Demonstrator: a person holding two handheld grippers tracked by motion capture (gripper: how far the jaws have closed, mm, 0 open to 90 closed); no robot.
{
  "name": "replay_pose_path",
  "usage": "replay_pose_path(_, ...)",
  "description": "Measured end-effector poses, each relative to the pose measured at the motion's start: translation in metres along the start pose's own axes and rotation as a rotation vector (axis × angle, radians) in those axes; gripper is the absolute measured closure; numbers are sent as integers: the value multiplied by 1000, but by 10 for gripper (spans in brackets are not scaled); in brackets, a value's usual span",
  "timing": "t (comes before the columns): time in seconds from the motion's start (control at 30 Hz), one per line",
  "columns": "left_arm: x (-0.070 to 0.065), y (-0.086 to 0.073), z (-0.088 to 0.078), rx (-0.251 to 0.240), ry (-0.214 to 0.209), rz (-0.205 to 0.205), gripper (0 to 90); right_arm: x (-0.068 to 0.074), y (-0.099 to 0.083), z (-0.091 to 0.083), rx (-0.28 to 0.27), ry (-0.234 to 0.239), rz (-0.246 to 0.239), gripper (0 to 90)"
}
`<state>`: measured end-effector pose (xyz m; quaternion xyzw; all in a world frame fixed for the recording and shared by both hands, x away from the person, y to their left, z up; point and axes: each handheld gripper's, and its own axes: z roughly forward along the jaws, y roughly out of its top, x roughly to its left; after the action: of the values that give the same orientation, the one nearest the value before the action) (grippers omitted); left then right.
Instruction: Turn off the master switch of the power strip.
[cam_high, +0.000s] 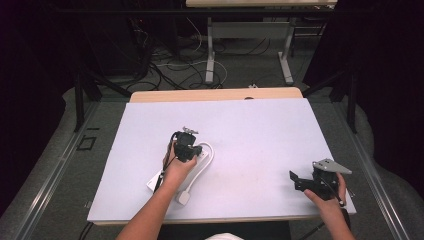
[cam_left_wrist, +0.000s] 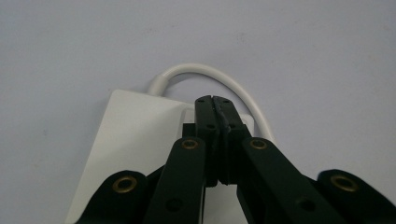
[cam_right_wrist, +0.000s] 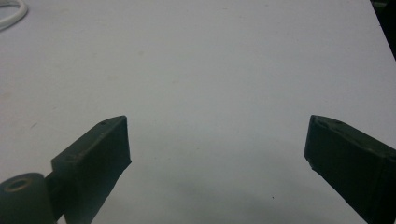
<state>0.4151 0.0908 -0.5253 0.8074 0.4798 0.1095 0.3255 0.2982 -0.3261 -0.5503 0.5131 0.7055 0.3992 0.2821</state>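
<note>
1 pwr strip (cam_high: 159, 176), 2 claws (cam_high: 186, 131) (cam_high: 295, 180)

No text, label, brand, number or sign is showing legibly anywhere: the white power strip (cam_left_wrist: 135, 140) lying under the left tongs (cam_left_wrist: 215, 100) is showing a blank face, and the surface (cam_right_wrist: 210, 70) is lying unmarked.

Even overhead light falls on the pale lilac table top (cam_high: 260, 130), which reads bright in the high view while the surrounding floor and dark curtains sink into gloom. All three pictures are soft and slightly grainy. In the right gripper view a faint grey shadow pools between the two black jaws.
</note>
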Motion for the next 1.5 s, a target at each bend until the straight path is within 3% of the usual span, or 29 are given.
replay_pose_path(0.47, 1, 1, 0, -3, 3, -13, 900, -1, 0, 0, 5, 2, -7, 65)
replay_pose_path(0.6, 1, 1, 1, -3, -2, -36, 896, -1, 0, 0, 5, 3, -7, 65)
replay_pose_path(1.03, 1, 2, -2, -19, -13, -37, 701, 0, 0, 2, -24, -8, 4, 65)
replay_pose_path(1.23, 2, 2, -5, -30, -11, -60, 644, 0, 0, 0, -6, -4, 2, 65)
replay_pose_path(1.5, 1, 3, -8, -33, -11, -49, 562, -1, 1, -1, 2, -3, -9, 65)
